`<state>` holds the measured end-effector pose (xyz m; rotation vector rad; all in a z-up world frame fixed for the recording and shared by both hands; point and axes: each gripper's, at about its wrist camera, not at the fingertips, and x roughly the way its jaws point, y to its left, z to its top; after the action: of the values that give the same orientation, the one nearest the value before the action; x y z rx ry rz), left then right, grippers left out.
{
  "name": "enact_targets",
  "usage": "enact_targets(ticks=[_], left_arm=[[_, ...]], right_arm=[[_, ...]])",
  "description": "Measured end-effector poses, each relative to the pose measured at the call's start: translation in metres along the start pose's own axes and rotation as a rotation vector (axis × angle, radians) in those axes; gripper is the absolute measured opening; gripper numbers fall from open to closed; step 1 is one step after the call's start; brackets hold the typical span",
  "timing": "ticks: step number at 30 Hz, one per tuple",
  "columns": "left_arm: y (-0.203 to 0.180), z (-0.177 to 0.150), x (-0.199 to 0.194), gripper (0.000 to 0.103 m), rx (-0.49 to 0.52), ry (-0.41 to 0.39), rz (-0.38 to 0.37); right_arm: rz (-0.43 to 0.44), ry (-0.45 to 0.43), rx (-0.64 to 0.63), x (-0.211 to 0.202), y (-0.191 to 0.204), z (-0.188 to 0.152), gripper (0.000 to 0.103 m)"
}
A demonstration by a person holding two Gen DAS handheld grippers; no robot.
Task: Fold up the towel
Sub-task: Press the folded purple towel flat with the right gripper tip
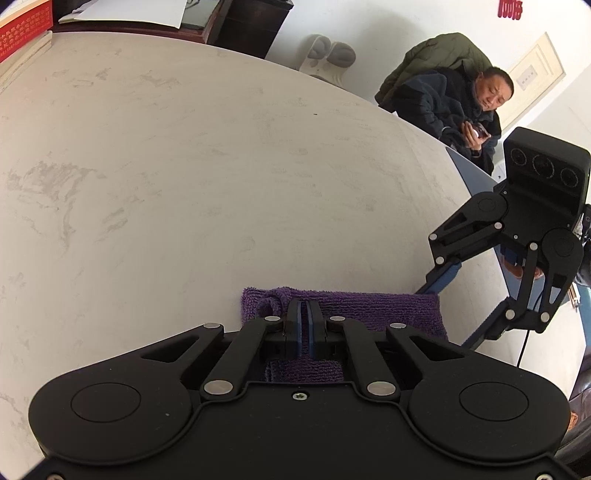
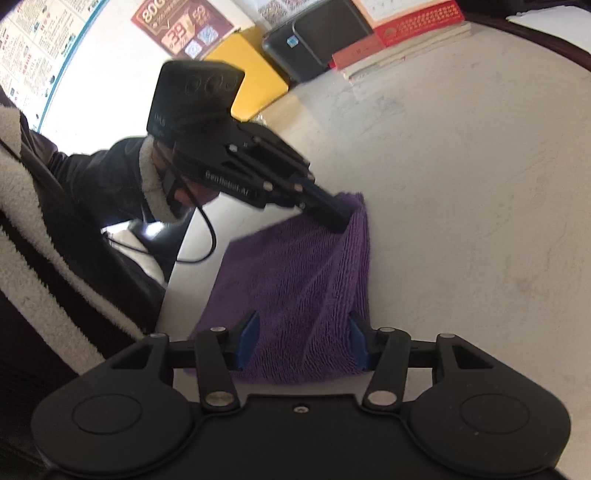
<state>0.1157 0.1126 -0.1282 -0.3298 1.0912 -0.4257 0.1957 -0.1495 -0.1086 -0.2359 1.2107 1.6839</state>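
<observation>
A purple towel (image 2: pixel 295 277) lies near the table's edge, folded. In the right wrist view its far corner rises up to my left gripper (image 2: pixel 334 216), which is shut on that corner. The left wrist view shows the same gripper (image 1: pixel 304 321) with its blue pads pressed together over the towel (image 1: pixel 376 306). My right gripper (image 2: pixel 303 343) is open, its blue fingers (image 2: pixel 247 339) spread to either side of the towel's near edge. From the left it appears as the right gripper (image 1: pixel 448 317) at the towel's right end.
The beige table (image 1: pixel 184 166) stretches away to the left. Red books (image 2: pixel 406 33) and a black case (image 2: pixel 314 37) sit at its far side. A seated person (image 1: pixel 454 103) is beyond the table's edge. The holder's fleece-lined sleeve (image 2: pixel 55 229) is close on the left.
</observation>
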Motion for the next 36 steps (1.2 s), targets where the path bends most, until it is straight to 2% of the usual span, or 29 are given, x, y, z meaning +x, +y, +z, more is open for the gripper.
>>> enact_targets(ticks=[3, 12, 14, 17, 22, 24, 25, 28, 30, 32, 34, 36], left_arm=[[0.0, -0.001, 0.0, 0.003, 0.003, 0.001, -0.004], [-0.002, -0.002, 0.0, 0.003, 0.027, 0.001, -0.003], [-0.006, -0.001, -0.001, 0.004, 0.04, -0.005, 0.006], [-0.013, -0.004, -0.012, 0.015, 0.054, -0.033, 0.021], [-0.023, -0.02, -0.042, 0.016, 0.1, -0.061, 0.01], [-0.026, -0.034, -0.046, 0.016, 0.119, -0.038, 0.009], [-0.027, -0.042, -0.046, 0.016, 0.126, -0.025, 0.016], [-0.026, -0.064, -0.042, 0.016, 0.138, 0.014, 0.049], [-0.016, -0.075, -0.044, 0.014, 0.118, -0.021, 0.045], [-0.005, -0.077, -0.046, 0.004, 0.036, -0.046, 0.023], [0.003, -0.08, -0.047, 0.003, -0.004, -0.063, 0.006], [0.003, -0.082, -0.048, 0.002, -0.003, -0.067, 0.0]], right_arm=[[0.016, 0.031, -0.008, -0.001, 0.006, -0.003, 0.048], [-0.205, -0.026, 0.038, -0.027, 0.032, -0.016, 0.047], [-0.293, -0.084, 0.026, -0.018, 0.058, -0.017, 0.048], [-0.429, -0.176, 0.006, -0.002, 0.099, -0.017, 0.048], [-0.655, -0.33, -0.028, 0.024, 0.168, -0.018, 0.045], [-0.677, -0.283, -0.048, 0.056, 0.177, -0.016, 0.042], [-0.682, -0.257, -0.062, 0.071, 0.181, -0.016, 0.038], [-0.691, -0.204, -0.082, 0.094, 0.19, -0.02, 0.033], [-0.705, -0.166, -0.083, 0.101, 0.192, -0.03, 0.032], [-0.716, -0.161, -0.077, 0.101, 0.193, -0.042, 0.031], [-0.718, -0.176, -0.058, 0.099, 0.194, -0.049, 0.031], [-0.721, -0.181, -0.047, 0.096, 0.193, -0.051, 0.031]])
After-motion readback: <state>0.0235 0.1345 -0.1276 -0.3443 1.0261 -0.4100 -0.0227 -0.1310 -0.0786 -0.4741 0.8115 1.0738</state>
